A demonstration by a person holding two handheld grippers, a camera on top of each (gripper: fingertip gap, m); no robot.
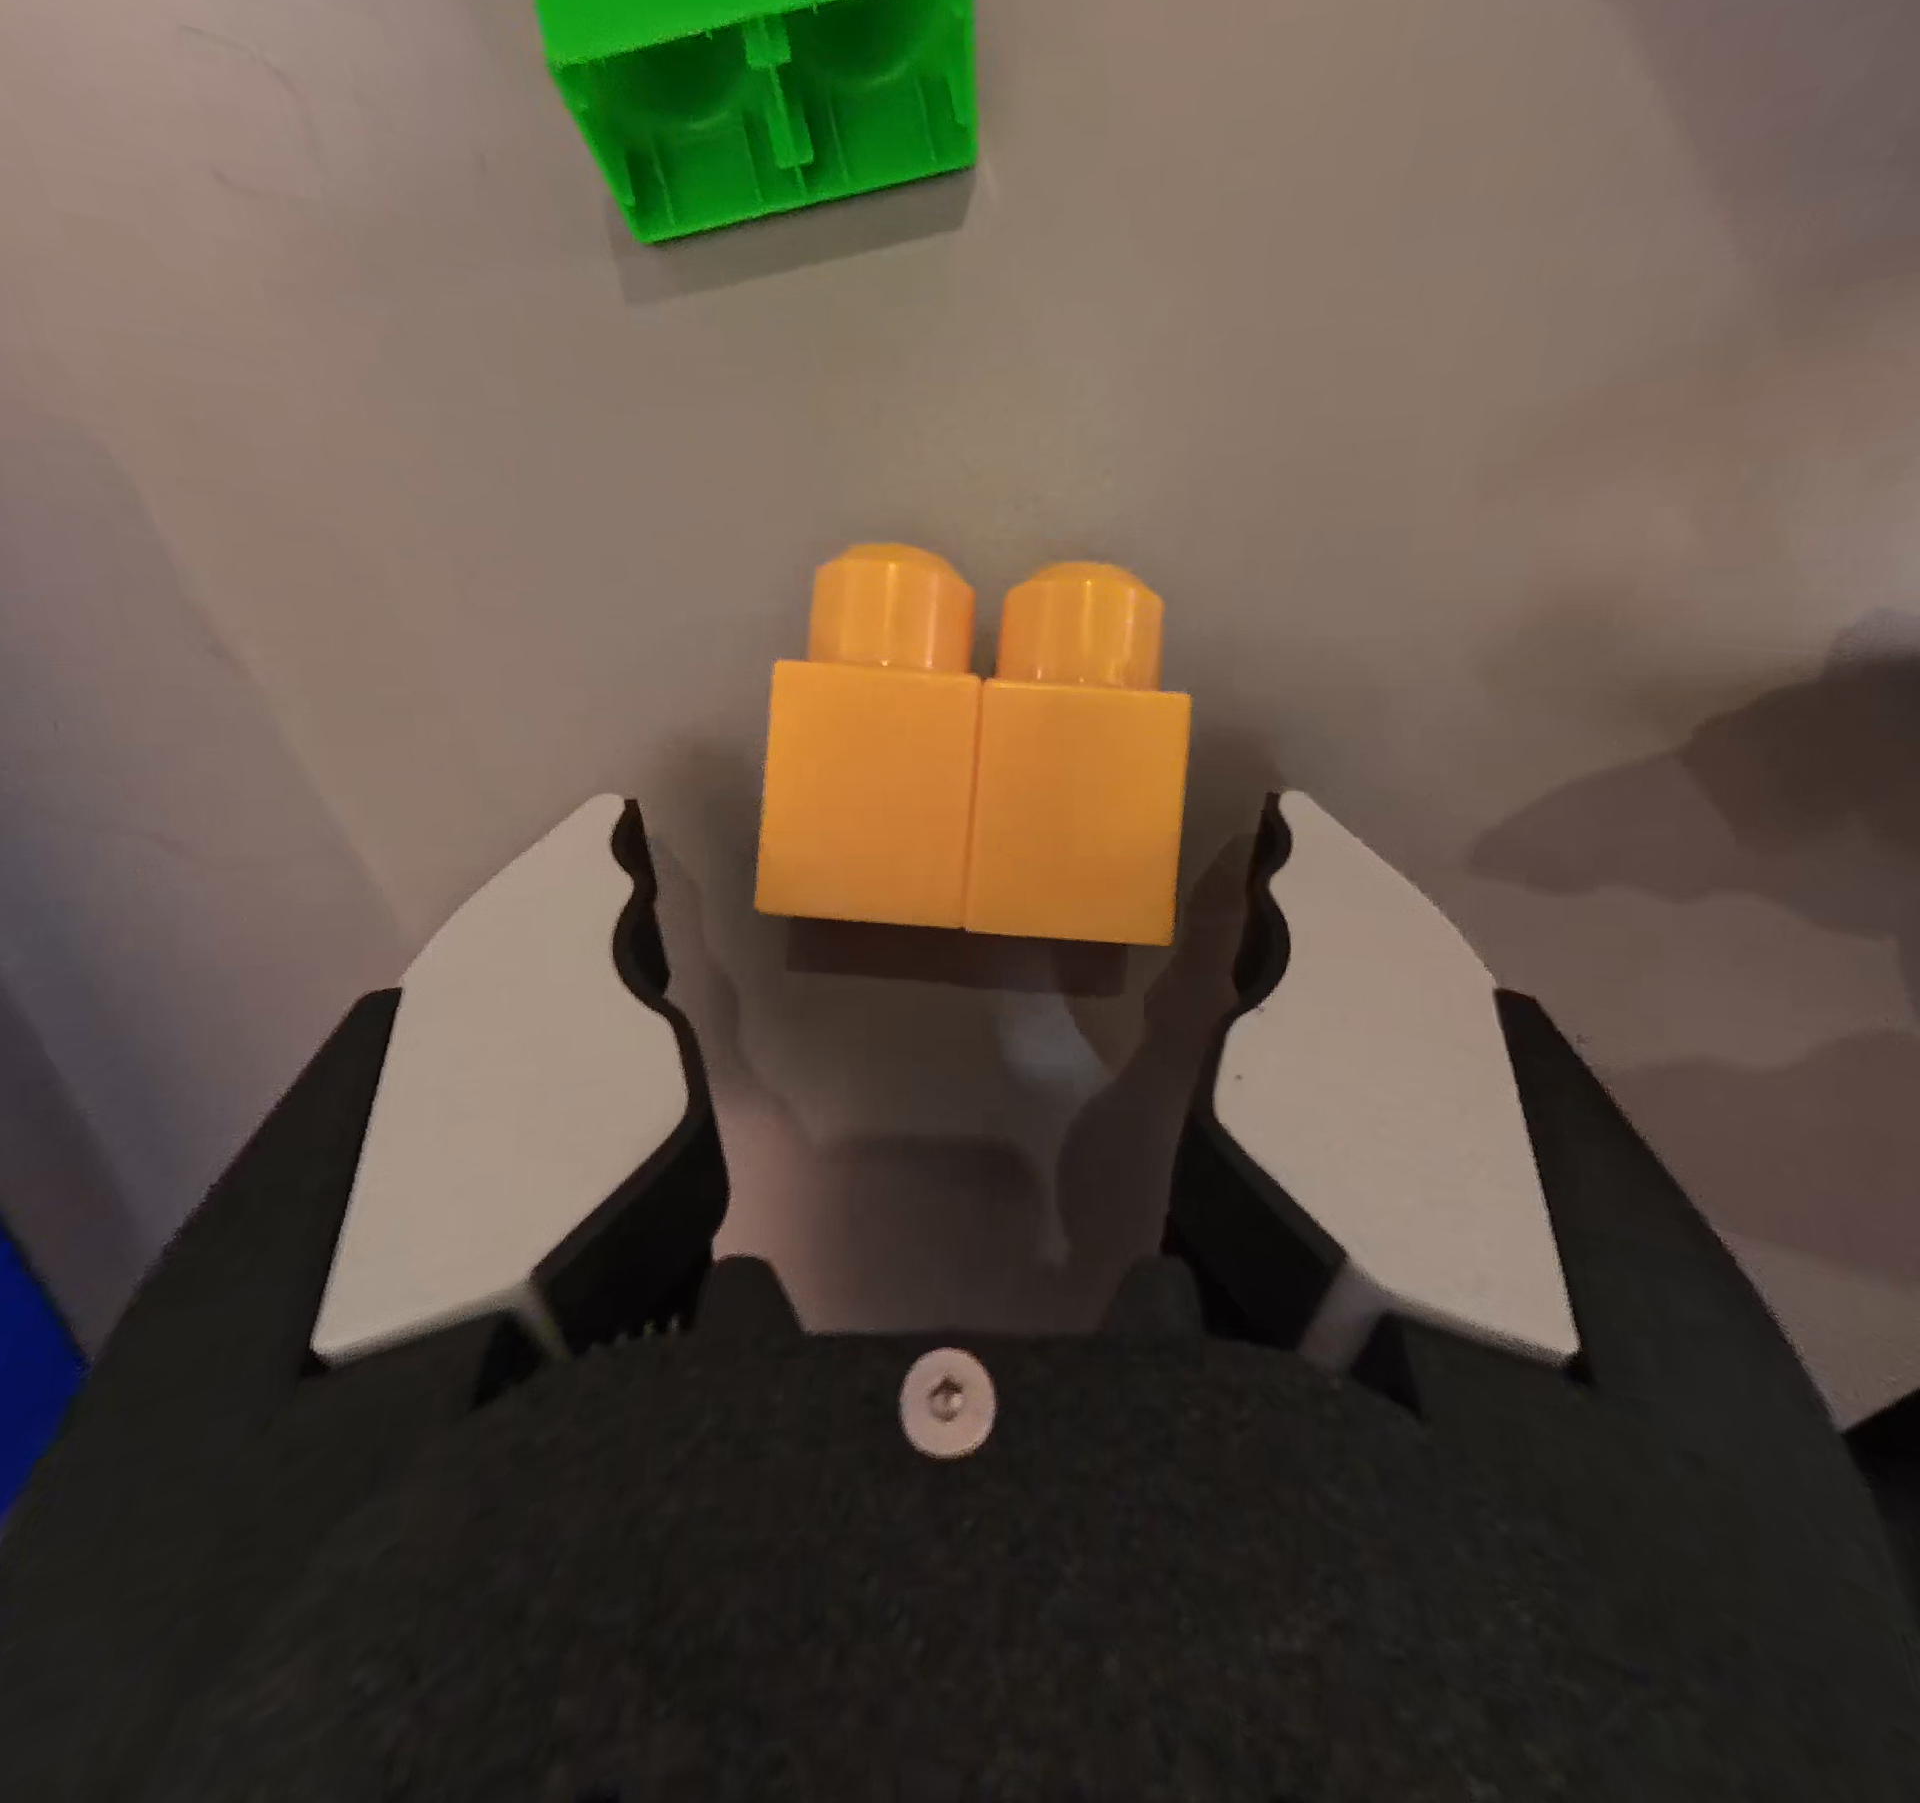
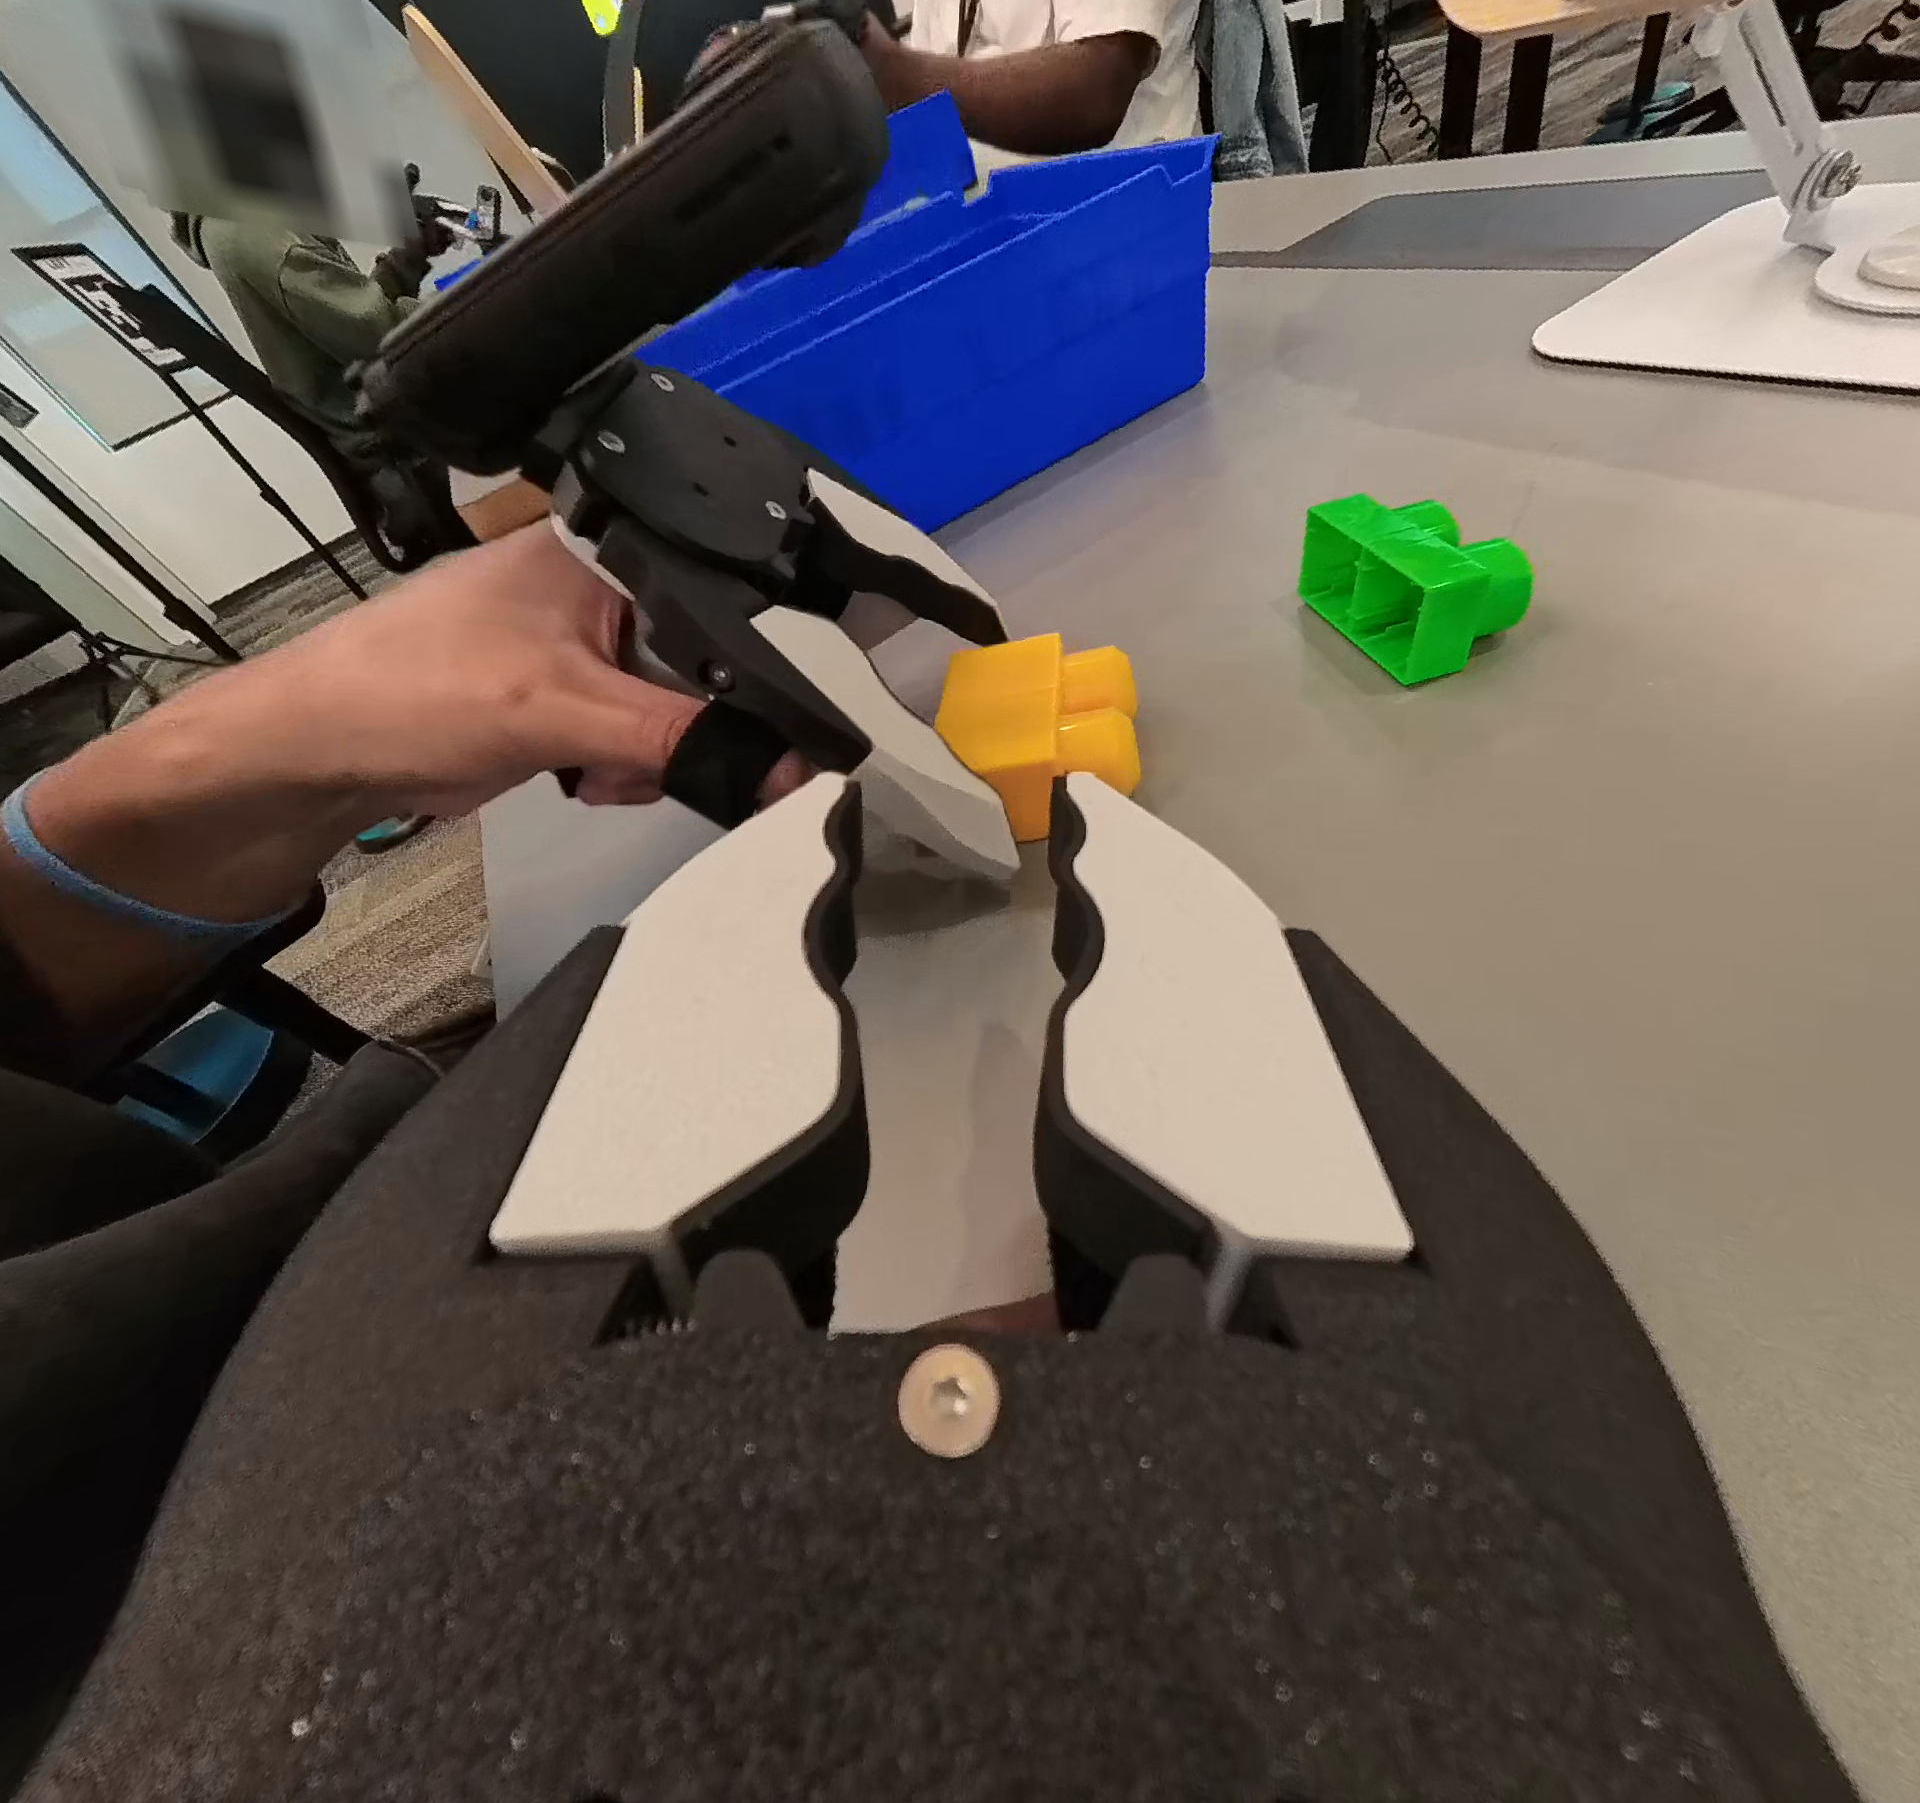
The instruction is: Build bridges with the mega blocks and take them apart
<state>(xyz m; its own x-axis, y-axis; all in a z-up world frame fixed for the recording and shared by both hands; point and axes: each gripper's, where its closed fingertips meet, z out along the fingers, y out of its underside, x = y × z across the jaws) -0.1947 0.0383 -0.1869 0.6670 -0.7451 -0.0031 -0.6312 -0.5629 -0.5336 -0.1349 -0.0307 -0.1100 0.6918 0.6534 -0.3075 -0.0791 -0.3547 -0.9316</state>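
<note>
Left wrist view: left gripper (image 1: 951, 818) spread wide, flanking the orange blocks (image 1: 971, 803) lying on their side at frame centre, not yet gripped. Green block (image 1: 764, 86) on its side, upper frame, well apart. Right gripper (image 2: 954, 797) part-spread, empty. Blue bin (image 2: 966, 319) behind. No bridge stands; building appears barely begun or fully dismantled.

A grey table (image 2: 1558, 922) fills the near scene, with a blue bin (image 2: 987, 330) and a white stand (image 2: 1745, 299) far on it, and patterned carpet (image 2: 395, 912) lies at left.
</note>
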